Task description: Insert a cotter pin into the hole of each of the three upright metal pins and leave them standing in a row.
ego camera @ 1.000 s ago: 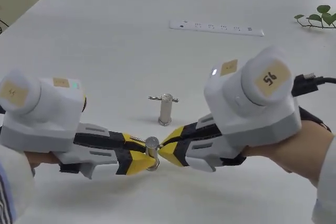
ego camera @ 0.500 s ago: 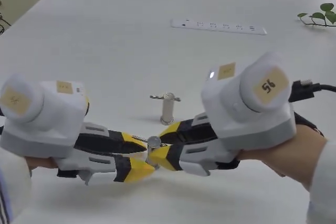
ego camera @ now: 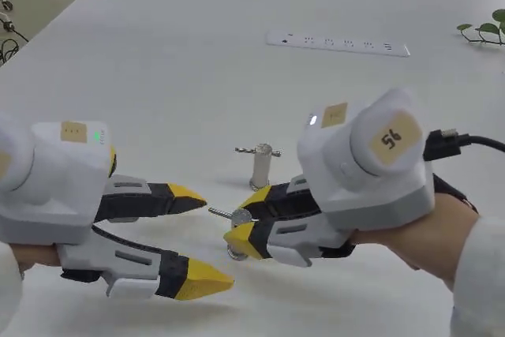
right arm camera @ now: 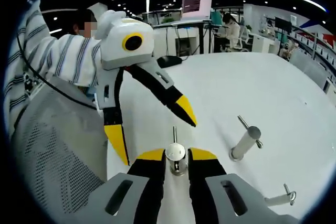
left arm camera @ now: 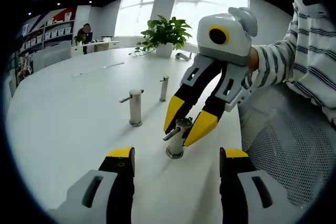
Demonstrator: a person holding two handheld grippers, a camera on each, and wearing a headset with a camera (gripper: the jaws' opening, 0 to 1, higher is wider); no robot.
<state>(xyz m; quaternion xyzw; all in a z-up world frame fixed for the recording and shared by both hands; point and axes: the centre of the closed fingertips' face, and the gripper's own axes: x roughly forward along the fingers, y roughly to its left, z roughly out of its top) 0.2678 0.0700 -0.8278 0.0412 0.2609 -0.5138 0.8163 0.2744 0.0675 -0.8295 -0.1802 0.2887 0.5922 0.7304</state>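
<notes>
left tongs [ego camera: 215, 239] backed off pin [left arm camera: 177, 137], now spread, right tongs [ego camera: 245, 215] pinching pin btwn tips

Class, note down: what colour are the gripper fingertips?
Yellow; the right gripper shows it best in the left gripper view.

Bright, even light; fisheye edge warp

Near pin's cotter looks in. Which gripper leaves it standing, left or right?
Right. The right gripper is shut on the near pin, cotter pin through it; the left gripper is open and apart. Probably just release.
</notes>
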